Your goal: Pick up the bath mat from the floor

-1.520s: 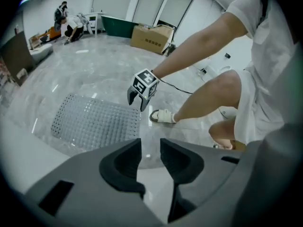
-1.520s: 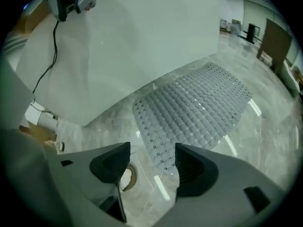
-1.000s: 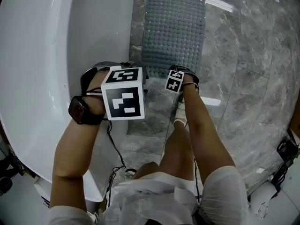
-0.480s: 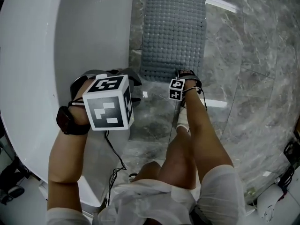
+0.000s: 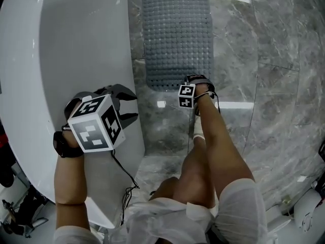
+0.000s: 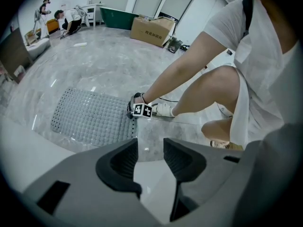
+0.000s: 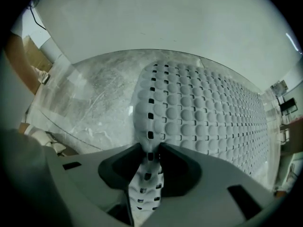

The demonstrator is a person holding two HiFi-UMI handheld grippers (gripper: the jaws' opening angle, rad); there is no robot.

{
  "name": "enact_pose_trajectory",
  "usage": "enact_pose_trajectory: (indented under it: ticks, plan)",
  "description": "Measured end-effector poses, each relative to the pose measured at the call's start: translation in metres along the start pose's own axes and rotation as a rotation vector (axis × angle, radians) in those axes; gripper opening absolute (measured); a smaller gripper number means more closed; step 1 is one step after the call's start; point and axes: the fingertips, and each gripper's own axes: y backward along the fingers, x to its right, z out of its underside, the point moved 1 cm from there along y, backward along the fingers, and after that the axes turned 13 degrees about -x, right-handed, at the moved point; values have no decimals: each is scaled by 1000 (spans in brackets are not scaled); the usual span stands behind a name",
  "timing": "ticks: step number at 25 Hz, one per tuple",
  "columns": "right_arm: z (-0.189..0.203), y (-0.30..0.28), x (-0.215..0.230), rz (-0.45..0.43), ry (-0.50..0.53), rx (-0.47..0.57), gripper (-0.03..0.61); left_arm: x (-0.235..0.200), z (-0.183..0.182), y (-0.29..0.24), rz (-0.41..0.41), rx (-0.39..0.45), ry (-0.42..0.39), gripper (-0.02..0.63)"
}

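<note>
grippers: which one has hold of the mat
The right gripper: its jaws have just closed on a fold of the mat. The left gripper, jaws just opened slightly wider, holds nothing.

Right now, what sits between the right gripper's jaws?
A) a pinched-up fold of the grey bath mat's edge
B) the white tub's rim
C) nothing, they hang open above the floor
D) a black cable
A: in the right gripper view, the right gripper has just been closing its jaws, and they now pinch a raised fold of the bath mat between them.
</note>
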Motion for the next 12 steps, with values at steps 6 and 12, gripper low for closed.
enact_pose_trajectory:
  ticks: [6,12]
  plan:
    - [3,16,11,31,-50,-31,90,1,-2,8,1,18,-5,173]
    - [2,72,28,33,-77,-21,80,4,5,18,20,34,-8,173]
